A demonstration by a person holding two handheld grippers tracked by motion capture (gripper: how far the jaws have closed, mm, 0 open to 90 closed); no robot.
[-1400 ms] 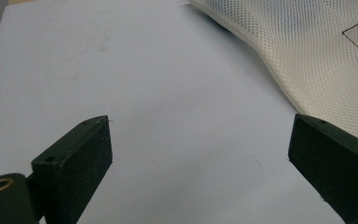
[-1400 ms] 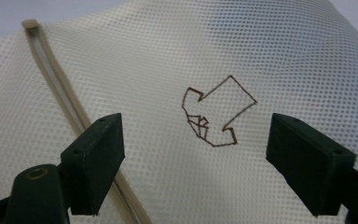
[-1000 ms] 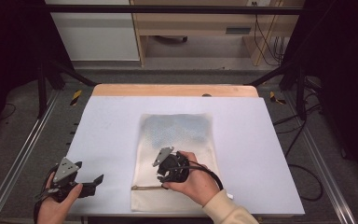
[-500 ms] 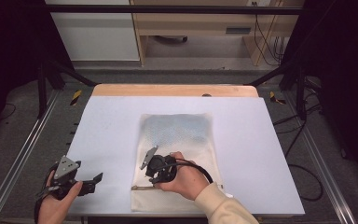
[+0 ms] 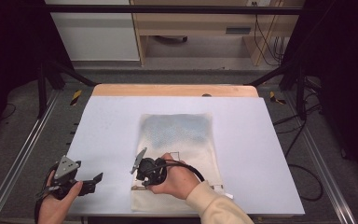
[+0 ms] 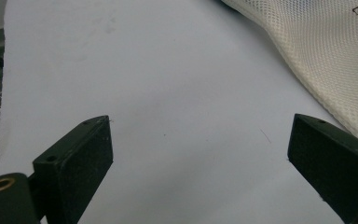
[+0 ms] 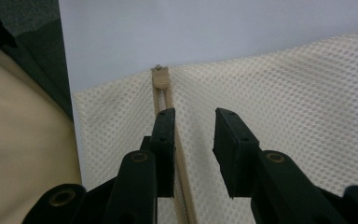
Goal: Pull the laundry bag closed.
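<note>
The left gripper (image 5: 98, 178) is held over the near left corner of the tabletop (image 5: 112, 126), by the left hand (image 5: 58, 203); its jaws are seen wide apart in the left gripper view, with nothing between them and bare white surface beneath. In that view an edge of the mesh bag (image 6: 317, 51) is cut off at the upper right. The mesh bag (image 5: 179, 158) is laid flat on the tabletop, from about its middle down to the near edge; its far part looks grey-blue, but what lies inside cannot be made out. The right gripper (image 5: 143, 173) is held by the right hand (image 5: 175, 179) over the near left part of the bag. Its jaws have just been closing and now stand at a narrow gap (image 7: 193, 154), with mesh showing between them; whether the pads press on the fabric cannot be told. The tan zipper strip (image 7: 168, 100) is seen running under the left-hand jaw in the right gripper view, ending in a small tab (image 7: 160, 77) at the bag's edge. A cream sleeve (image 5: 216, 205) hides the bag's near edge in the high view.
</note>
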